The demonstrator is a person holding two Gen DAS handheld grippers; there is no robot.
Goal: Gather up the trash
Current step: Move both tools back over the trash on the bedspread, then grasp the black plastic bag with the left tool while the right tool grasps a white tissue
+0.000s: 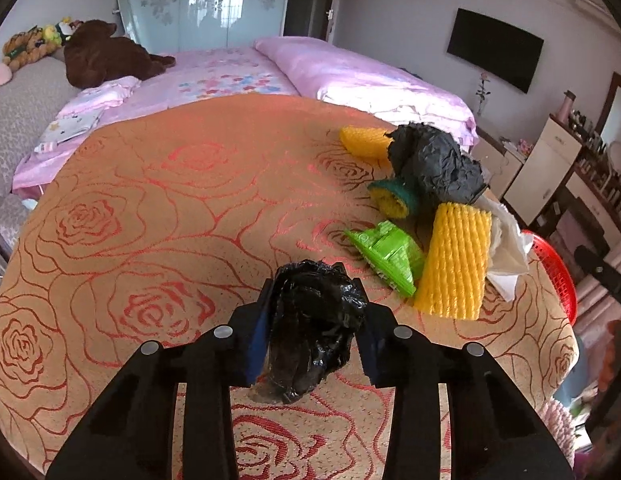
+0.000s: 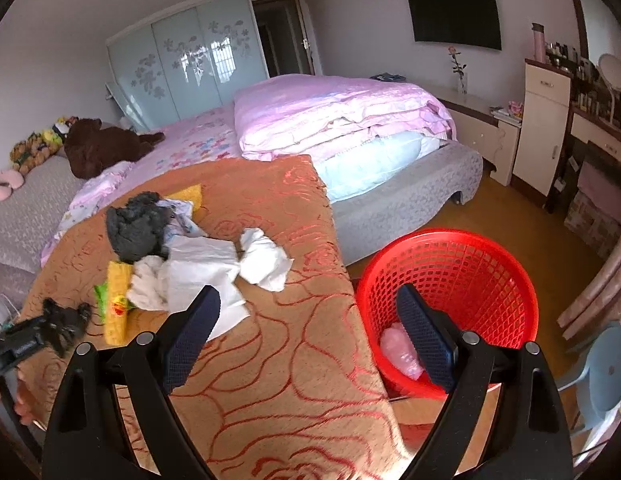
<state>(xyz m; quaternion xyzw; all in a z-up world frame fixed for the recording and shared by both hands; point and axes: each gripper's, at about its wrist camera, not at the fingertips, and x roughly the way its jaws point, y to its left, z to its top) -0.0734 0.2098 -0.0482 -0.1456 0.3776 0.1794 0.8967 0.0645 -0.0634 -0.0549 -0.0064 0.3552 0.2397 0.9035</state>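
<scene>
While the crumpled black plastic bag is sitting on the rose-patterned tablecloth, the left gripper is clamping it between both blue pads. More litter, including a yellow foam net, a green wrapper and a grey paper wad, is lying further right. Beyond the table edge a red basket is waiting beneath the right gripper, whose fingers are spread wide and holding nothing. Slick film may be slipping free if squeezed loosely.
</scene>
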